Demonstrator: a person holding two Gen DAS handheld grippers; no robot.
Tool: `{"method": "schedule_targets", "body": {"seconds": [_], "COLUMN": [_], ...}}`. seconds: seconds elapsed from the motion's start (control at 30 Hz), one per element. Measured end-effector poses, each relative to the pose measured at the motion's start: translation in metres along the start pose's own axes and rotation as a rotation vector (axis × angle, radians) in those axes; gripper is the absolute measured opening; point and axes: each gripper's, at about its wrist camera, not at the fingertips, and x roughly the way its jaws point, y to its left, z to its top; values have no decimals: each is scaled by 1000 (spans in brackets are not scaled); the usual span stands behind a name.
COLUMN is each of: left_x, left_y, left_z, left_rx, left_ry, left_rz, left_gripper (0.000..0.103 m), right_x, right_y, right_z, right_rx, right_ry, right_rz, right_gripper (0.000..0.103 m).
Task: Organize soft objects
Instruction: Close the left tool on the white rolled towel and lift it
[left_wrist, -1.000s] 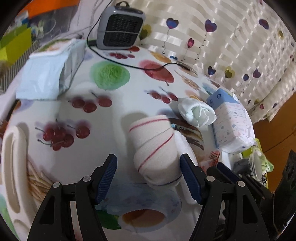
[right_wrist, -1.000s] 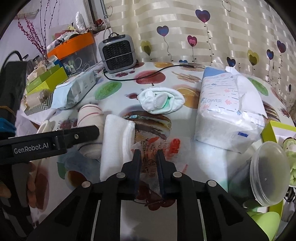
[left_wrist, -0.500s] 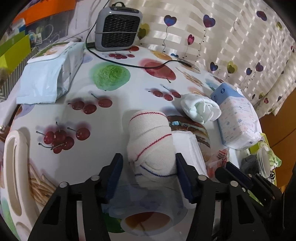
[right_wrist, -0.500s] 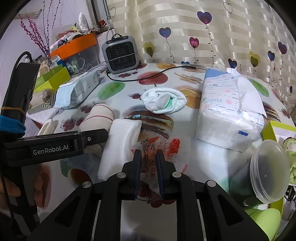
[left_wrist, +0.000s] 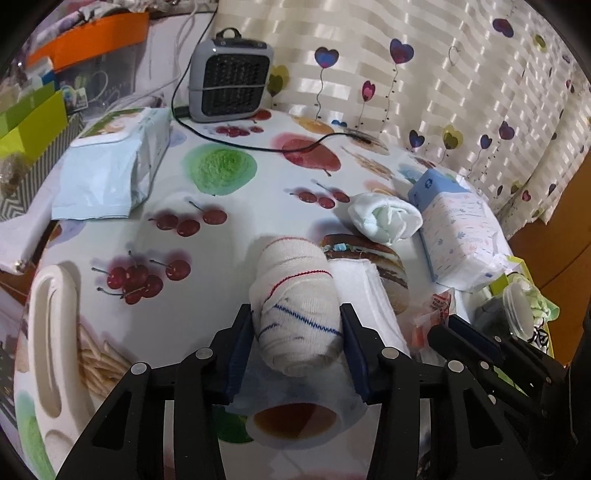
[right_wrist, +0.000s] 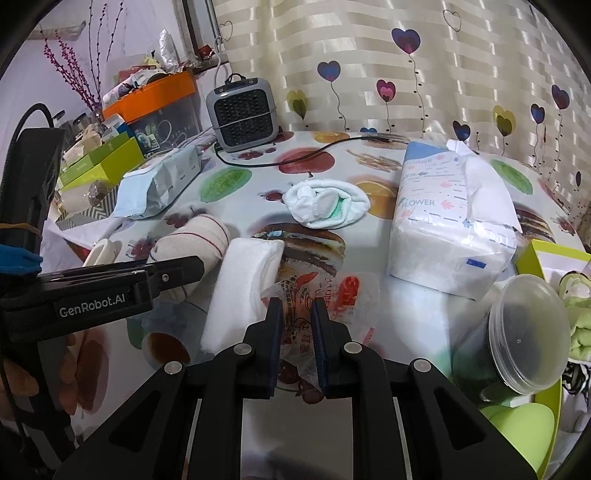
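Note:
My left gripper (left_wrist: 297, 319) is shut on a rolled cream sock bundle (left_wrist: 297, 291) with red and blue stripes, squeezing its near end just over the fruit-print tablecloth; the bundle also shows in the right wrist view (right_wrist: 192, 240). A folded white cloth pad (left_wrist: 364, 295) lies right beside it, also in the right wrist view (right_wrist: 242, 288). My right gripper (right_wrist: 297, 317) is shut on a clear snack wrapper (right_wrist: 306, 306) with red print. A rolled white and green sock pair (right_wrist: 325, 203) lies farther back.
A tissue pack (right_wrist: 443, 221) stands at the right, a wet-wipes pack (left_wrist: 114, 166) at the left. A grey heater (left_wrist: 229, 79) with black cable sits at the back. A lidded plastic tub (right_wrist: 517, 325) and green box (right_wrist: 546, 258) are near right.
My left gripper closed from open around the sock bundle and now squeezes it. The right gripper stayed shut on the wrapper, barely moving.

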Motion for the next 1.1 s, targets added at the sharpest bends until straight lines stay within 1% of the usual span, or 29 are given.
{"method": "schedule_targets", "body": {"seconds": [0.23,0.37,0.47,0.53,0.63,0.7,0.73,0.77,0.93,1.1], "left_x": [-9,-4,-3,0,5,9,9,9,6,-13], "left_y": [-2,0,0,-1,-5,-5,-5,-4,-6,-10], "left_z": [-11,-16,-16,-14,-14,-14,-14,-14,-15,-15], "left_rx": [12,1,1,7,24,28,28,28,41,42], "left_ry": [-2,24,15,11,26,38,35,30,15,-23], "left_rz": [10,7,14,13,26,31,35,37,34,15], "left_gripper": [45,45,48,53,53,53,51,47,45,45], "right_x": [-14,-18,-19,-20,-20,-20,-20,-20,-20,-25], "right_y": [3,5,7,7,6,6,6,6,5,3], "right_z": [-3,-6,-7,-7,-7,-8,-7,-7,-8,-8], "right_rx": [-7,-7,-9,-10,-6,-6,-6,-6,-4,-1], "right_ry": [-22,-24,-23,-25,-25,-25,-25,-24,-23,-35], "right_rz": [1,0,1,0,0,1,-1,-2,-3,-6], "right_gripper": [16,16,16,16,16,16,16,16,16,16]}}
